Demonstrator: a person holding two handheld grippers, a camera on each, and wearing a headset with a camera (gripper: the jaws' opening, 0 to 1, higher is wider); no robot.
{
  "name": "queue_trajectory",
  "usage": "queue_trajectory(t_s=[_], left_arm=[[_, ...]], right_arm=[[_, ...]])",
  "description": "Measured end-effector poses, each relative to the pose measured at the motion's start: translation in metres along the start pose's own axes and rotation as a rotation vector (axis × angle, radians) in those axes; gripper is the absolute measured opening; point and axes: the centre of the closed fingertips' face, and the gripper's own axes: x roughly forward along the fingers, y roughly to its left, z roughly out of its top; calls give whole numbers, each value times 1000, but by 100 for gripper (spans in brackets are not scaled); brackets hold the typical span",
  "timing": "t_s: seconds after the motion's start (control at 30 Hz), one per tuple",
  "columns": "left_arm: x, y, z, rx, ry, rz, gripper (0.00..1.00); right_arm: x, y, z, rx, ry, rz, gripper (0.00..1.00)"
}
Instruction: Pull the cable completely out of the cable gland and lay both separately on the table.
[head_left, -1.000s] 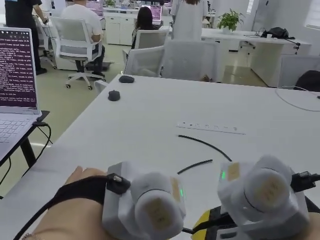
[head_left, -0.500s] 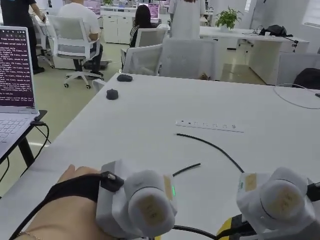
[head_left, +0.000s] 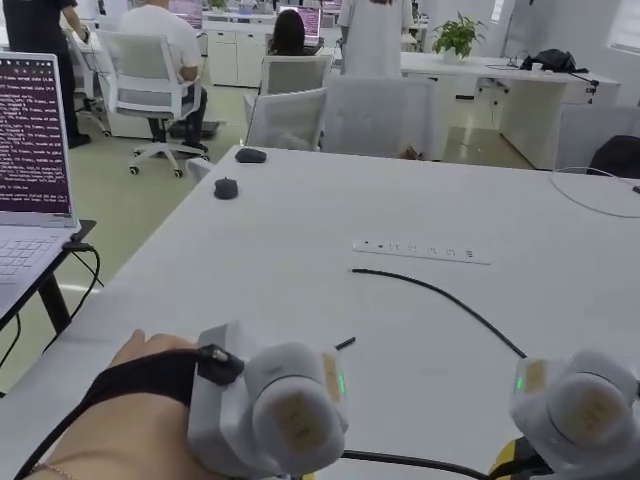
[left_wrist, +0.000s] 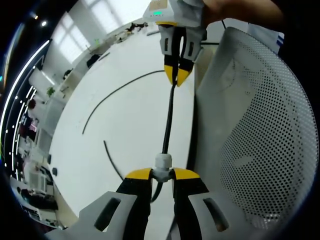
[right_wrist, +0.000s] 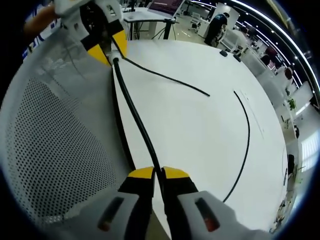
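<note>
The left gripper (left_wrist: 161, 175) is clamping its yellow-tipped jaws on the white cable gland (left_wrist: 162, 164), and the right gripper (right_wrist: 157, 175) is pinching its jaws tight on the black cable (left_wrist: 169, 120). The cable is stretching taut and straight between them, with the gland at its left end. This stretch is hanging along the near edge of the table (head_left: 300, 240), just beside the mesh chair back (left_wrist: 250, 140) that is crowding the near side.

Past the gland, a short tail (right_wrist: 170, 80) of cable is trailing over the tabletop, its tip showing in the head view just far of the left gripper. A longer run of black cable (head_left: 440, 297) is lying in a shallow curve on the table, bending toward the right gripper; I cannot tell whether it is joined to the held piece.

Far of both grippers the white surface is lying open. A power strip (head_left: 420, 251) is sitting just beyond the curve, two mice (head_left: 227, 189) are resting near the far left edge, and a laptop (head_left: 30, 140) is standing well apart on the left.
</note>
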Motion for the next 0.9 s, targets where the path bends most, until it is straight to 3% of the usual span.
queue_trajectory(t_s=[0.07,0.13,0.23,0.33,0.4,0.47,0.57,0.67,0.73,0.9], left_arm=[[0,-1,0,1,0,0,16],[0,-1,0,0,1,-1,16],[-1,-1,-1,6,9,1,16],[-2,0,-1,3,7,4,16],[-2,1,0,1,5,6,16],[-2,1,1,3,5,7,16],[-2,0,3,4,1,7,16],[-1,-1,5,6,0,8,16],[-1,-1,5,6,2,5,16],[0,-1,6,11,0,13,16]], right_arm=[[3,-3,-8,20,30,-5,4],[6,3,-16,55,70,38,5],[8,4,-17,31,99,38,11],[5,10,-10,8,89,53,14],[1,18,5,39,44,90,16],[-4,25,25,24,-15,116,18],[-12,32,50,-3,-63,126,19],[-17,35,82,-25,-146,107,19],[-18,40,98,-52,-171,101,17],[-12,57,125,-58,-228,157,14]])
